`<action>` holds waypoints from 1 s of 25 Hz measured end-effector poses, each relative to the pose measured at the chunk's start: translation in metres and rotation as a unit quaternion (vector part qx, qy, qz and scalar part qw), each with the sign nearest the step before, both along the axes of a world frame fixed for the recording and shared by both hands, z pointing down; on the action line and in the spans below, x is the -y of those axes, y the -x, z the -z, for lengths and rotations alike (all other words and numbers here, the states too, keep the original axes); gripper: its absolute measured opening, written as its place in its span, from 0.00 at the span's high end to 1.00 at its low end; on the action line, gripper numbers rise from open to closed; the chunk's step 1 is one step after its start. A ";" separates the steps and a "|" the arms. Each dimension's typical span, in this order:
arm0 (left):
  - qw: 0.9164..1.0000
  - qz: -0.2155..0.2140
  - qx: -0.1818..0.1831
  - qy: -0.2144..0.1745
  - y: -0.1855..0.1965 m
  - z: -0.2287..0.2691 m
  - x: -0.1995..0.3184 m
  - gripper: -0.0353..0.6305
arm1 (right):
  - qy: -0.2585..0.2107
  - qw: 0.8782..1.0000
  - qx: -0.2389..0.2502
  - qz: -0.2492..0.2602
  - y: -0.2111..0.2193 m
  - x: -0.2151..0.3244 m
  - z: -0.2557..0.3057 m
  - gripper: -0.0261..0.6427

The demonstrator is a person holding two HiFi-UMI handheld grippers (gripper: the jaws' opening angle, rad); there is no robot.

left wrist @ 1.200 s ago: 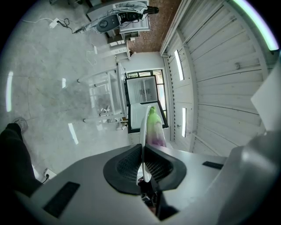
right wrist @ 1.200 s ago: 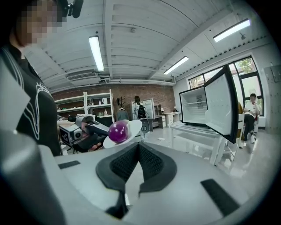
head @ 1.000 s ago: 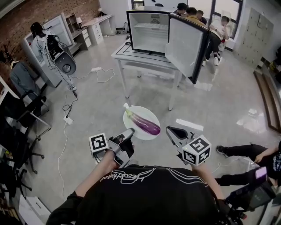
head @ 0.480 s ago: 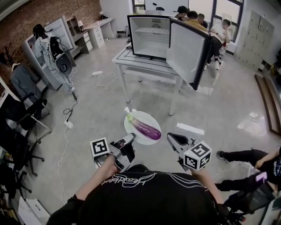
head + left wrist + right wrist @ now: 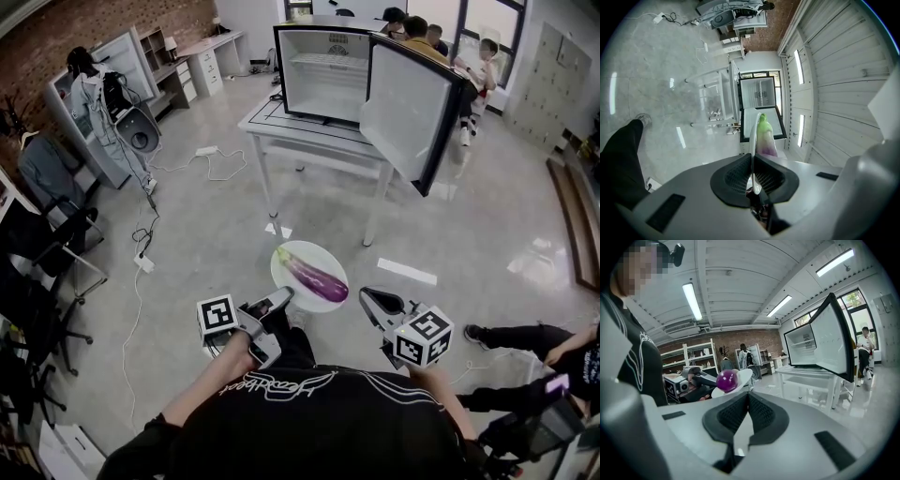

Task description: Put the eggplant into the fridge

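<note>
A purple eggplant (image 5: 316, 277) with a green stem lies on a white plate (image 5: 292, 258), carried above the floor. My left gripper (image 5: 281, 298) is shut on the plate's near-left rim; in the left gripper view the rim (image 5: 753, 136) runs between the pads, with the eggplant (image 5: 764, 138) beyond. My right gripper (image 5: 366, 297) hangs just right of the plate, jaws shut with nothing in them; its view shows the eggplant's end (image 5: 726, 379) past the tips (image 5: 748, 394). The fridge (image 5: 328, 70) stands on a white table (image 5: 281, 127) ahead, its door (image 5: 408, 112) swung open to the right.
Several people stand behind the fridge near the windows. Someone's legs (image 5: 520, 328) stretch over the floor at the right. Cables (image 5: 141, 253) and a power strip lie on the floor at the left, beside chairs and a robot rig (image 5: 117, 108).
Both grippers and the plate with the eggplant have moved forward toward the table. The left grip on the rim holds; the right jaws stay shut.
</note>
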State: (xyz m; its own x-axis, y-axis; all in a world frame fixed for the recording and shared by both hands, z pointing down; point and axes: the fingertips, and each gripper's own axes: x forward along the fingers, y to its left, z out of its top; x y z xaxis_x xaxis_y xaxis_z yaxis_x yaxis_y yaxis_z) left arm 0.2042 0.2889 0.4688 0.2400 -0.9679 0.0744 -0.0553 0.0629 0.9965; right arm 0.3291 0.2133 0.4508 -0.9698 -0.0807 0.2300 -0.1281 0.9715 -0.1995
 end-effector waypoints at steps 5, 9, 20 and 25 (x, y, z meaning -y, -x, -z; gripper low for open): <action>1.000 -0.005 -0.008 0.003 0.027 -0.005 0.028 0.91 | 0.005 1.000 -0.005 -0.007 0.027 0.032 -0.004 0.95; 1.000 -0.004 -0.008 0.005 0.065 -0.009 0.057 0.91 | 0.008 1.000 -0.005 -0.014 0.063 0.063 -0.007 0.95; 0.999 -0.026 -0.017 0.022 0.209 -0.019 0.171 0.91 | 0.031 0.998 -0.027 -0.041 0.203 0.171 -0.017 0.95; 0.999 -0.038 -0.019 0.013 0.278 -0.014 0.223 0.91 | 0.027 0.997 -0.032 -0.063 0.268 0.221 -0.011 0.95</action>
